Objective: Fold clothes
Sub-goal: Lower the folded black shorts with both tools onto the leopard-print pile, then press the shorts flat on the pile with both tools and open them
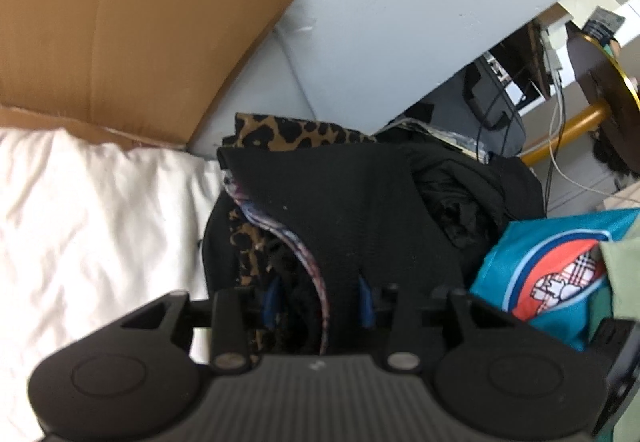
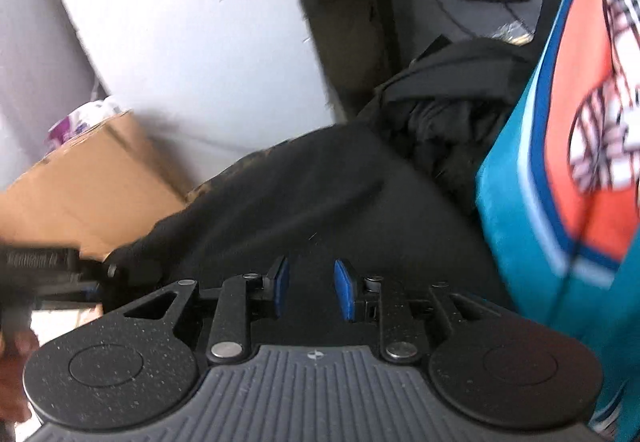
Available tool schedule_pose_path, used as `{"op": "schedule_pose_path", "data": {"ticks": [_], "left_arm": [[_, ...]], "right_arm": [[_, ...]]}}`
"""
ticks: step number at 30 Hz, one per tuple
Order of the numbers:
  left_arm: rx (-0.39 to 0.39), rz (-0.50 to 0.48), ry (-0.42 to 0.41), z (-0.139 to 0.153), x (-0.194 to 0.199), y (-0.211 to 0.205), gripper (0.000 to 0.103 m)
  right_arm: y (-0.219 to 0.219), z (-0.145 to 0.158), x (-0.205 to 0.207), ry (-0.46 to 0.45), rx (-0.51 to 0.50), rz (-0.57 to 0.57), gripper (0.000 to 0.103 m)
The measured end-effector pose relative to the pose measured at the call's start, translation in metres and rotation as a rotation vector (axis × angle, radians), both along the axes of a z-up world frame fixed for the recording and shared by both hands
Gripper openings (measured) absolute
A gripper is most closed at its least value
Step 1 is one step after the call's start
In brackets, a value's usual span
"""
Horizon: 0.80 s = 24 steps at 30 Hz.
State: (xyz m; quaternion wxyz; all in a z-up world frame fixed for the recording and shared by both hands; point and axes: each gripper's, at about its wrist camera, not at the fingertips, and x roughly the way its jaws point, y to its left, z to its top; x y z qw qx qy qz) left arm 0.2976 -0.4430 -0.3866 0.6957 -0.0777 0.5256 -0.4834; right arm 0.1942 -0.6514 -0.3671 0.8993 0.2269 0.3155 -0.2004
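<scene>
A pile of clothes fills the middle of the left wrist view. A flat black garment (image 1: 340,201) lies on top, over a leopard-print piece (image 1: 288,129) and a plaid-edged cloth (image 1: 316,282). My left gripper (image 1: 319,302) pokes into the near side of this pile, its blue pads (image 1: 366,300) apart with loose cloth between them. My right gripper (image 2: 312,292) hovers just over the black garment (image 2: 300,193), open, nothing between its pads (image 2: 346,292). A teal garment with a red and white print (image 2: 560,161) hangs close on the right (image 1: 540,274). The left gripper (image 2: 44,266) shows blurred at the right wrist view's left edge.
White bedding (image 1: 88,222) lies left of the pile. A cardboard box (image 1: 120,21) stands behind it (image 2: 88,193) against a pale grey panel (image 1: 400,21). Crumpled black clothes (image 1: 460,201), a grey bag (image 2: 480,1), cables and a round brown table (image 1: 600,89) sit behind on the right.
</scene>
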Motion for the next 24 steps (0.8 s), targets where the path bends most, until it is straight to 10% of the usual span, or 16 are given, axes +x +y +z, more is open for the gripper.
{"op": "schedule_pose_path", "data": {"ticks": [14,24], "left_arm": [[-0.062,0.106,0.058,-0.011,0.022,-0.004,0.046],[-0.145,0.151,0.016,-0.006,0.03,-0.015,0.01]], "right_arm": [[0.06,-0.009,0.009,-0.049,0.003,0.108,0.033],[0.066,-0.011,0.009,-0.054,0.006,0.113,0.033]]}}
